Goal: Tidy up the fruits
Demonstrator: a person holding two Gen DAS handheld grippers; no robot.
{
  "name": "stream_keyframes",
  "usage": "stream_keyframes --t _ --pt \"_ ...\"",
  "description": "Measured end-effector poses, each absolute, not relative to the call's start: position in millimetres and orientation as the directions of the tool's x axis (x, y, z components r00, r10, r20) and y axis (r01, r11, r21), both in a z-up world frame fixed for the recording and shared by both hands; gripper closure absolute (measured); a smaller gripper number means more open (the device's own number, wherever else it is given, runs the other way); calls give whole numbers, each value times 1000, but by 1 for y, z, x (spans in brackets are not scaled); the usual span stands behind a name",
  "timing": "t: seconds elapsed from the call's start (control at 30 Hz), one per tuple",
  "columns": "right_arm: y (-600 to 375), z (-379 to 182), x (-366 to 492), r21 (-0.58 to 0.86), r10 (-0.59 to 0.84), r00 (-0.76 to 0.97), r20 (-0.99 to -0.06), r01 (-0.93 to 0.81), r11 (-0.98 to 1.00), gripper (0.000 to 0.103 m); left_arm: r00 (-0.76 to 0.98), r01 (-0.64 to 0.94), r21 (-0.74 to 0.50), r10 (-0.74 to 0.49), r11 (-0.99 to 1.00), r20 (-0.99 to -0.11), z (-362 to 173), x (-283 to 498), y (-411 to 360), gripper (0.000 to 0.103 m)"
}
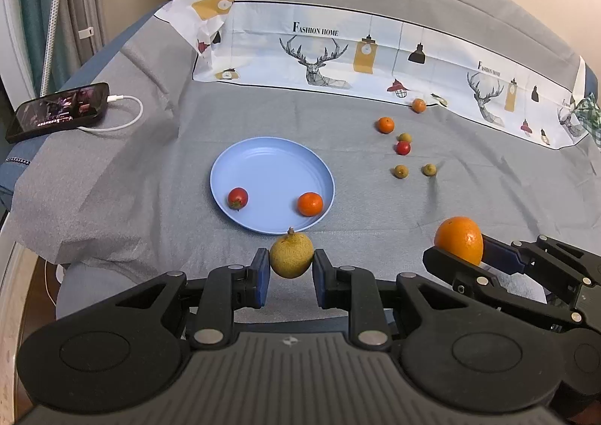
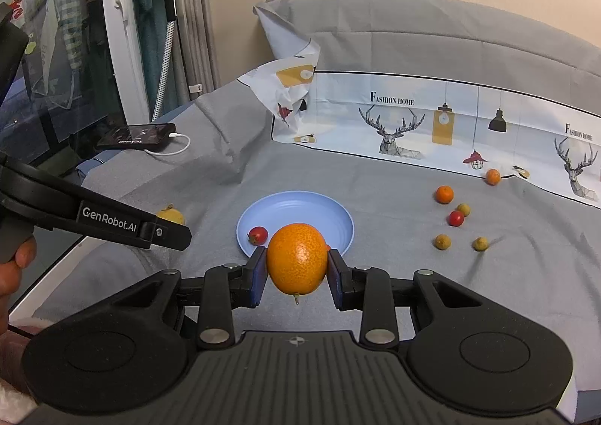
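Observation:
My left gripper [image 1: 291,267] is shut on a yellow-brown longan [image 1: 291,255], held just in front of the near rim of the blue plate [image 1: 263,162]. A red cherry tomato [image 1: 237,198] and a small orange [image 1: 310,203] lie on the plate. My right gripper [image 2: 296,269] is shut on a larger orange [image 2: 296,259], stem down, above the plate's [image 2: 300,209] near edge. In the left wrist view that orange [image 1: 459,239] shows at the right. Several loose fruits lie right of the plate: small oranges [image 1: 385,124], a tomato [image 1: 403,148] and longans [image 1: 400,171].
A grey cloth [image 1: 150,199] covers the surface. A printed deer-pattern sheet [image 1: 338,49] runs along the back. A phone [image 1: 60,111] on a white charging cable lies at the left. A person's hand [image 2: 15,263] holds the left gripper's handle.

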State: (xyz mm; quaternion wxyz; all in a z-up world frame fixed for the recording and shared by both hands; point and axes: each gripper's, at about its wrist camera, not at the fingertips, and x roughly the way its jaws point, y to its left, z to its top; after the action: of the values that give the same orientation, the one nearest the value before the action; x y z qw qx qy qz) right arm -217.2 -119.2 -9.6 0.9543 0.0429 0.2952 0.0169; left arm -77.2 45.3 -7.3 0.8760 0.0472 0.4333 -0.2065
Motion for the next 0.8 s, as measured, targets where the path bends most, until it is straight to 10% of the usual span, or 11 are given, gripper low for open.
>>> stream_keyframes --t 0.8 --pt "-117 -20 -202 98 64 789 -611 -5 995 68 517 378 -113 -311 919 -797 -18 -60 46 77"
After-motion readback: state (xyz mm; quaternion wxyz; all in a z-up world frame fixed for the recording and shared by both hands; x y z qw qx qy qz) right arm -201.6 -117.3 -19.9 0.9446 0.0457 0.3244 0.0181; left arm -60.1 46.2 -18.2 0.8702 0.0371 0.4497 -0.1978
